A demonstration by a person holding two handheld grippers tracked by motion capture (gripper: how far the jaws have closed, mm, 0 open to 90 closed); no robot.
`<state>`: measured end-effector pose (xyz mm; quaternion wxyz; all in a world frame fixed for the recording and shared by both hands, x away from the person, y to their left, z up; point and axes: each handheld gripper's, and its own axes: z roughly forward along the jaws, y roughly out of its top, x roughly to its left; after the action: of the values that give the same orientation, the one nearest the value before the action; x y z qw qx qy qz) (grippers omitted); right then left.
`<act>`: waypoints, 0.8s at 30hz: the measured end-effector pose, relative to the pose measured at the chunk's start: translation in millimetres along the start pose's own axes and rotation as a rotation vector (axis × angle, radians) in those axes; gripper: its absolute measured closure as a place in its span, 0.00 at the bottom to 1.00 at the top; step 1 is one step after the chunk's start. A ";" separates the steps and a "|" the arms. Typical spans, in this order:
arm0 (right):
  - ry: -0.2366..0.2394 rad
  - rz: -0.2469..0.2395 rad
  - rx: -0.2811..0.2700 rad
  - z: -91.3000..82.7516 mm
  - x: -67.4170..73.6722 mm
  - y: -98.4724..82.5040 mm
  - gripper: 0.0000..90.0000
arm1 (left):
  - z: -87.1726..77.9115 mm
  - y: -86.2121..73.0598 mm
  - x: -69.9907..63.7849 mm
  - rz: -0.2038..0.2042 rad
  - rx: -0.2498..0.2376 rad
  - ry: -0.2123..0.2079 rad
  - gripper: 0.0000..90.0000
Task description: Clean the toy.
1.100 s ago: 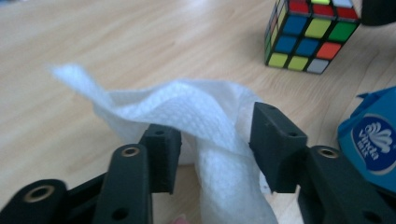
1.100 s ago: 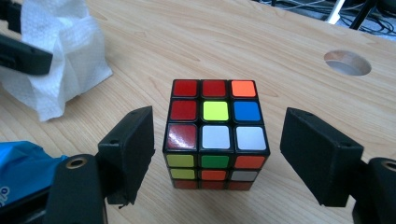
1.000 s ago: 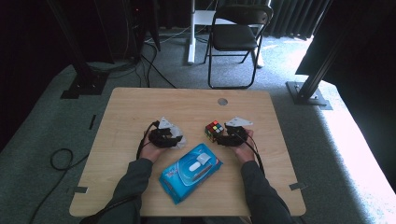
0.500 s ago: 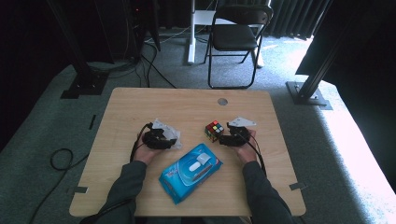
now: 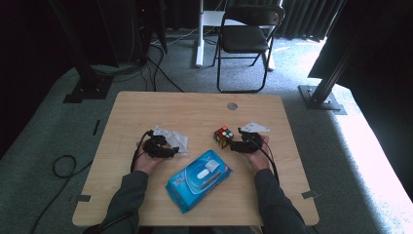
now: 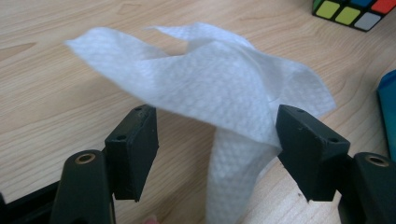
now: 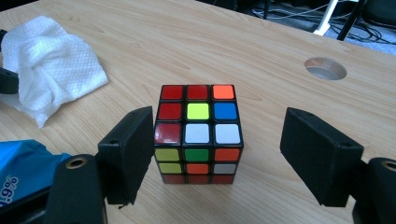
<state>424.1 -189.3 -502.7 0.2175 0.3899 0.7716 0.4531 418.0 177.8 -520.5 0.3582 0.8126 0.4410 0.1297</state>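
Opening just now, the left hand-held gripper (image 6: 217,140) straddles the white wipe (image 6: 219,88); the right hand-held gripper (image 7: 219,149), jaws apart, brackets the puzzle cube (image 7: 198,133) dead ahead.

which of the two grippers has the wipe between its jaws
The left gripper: the white wipe lies between its jaws, which have just been opening and no longer pinch it. The right gripper has the puzzle cube between open jaws instead.

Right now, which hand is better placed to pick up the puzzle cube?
Right. The right gripper has the cube sitting between its open jaws, one pad beside the cube's edge. The left gripper, whose jaws have just been opening, straddles the crumpled white wipe, with the cube off to one side.
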 end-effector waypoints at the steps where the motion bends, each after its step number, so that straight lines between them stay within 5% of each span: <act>1: 0.000 0.000 -0.002 -0.3 -0.3 0.1 0.29 | -1.6 -0.3 1.2 -0.005 -0.002 0.002 0.34; 10: -0.006 0.003 -0.002 -2.2 -2.4 -0.3 0.29 | -15.0 -6.3 10.0 -0.051 -0.036 0.043 0.27; 24: -0.028 0.022 -0.014 -5.7 -7.3 -0.4 0.29 | -29.4 -11.9 17.1 -0.080 -0.090 0.029 0.28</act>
<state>424.5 -198.3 -500.3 0.2262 0.4029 0.7610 0.4554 404.9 209.6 -509.7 0.3926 0.7756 0.4720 0.1467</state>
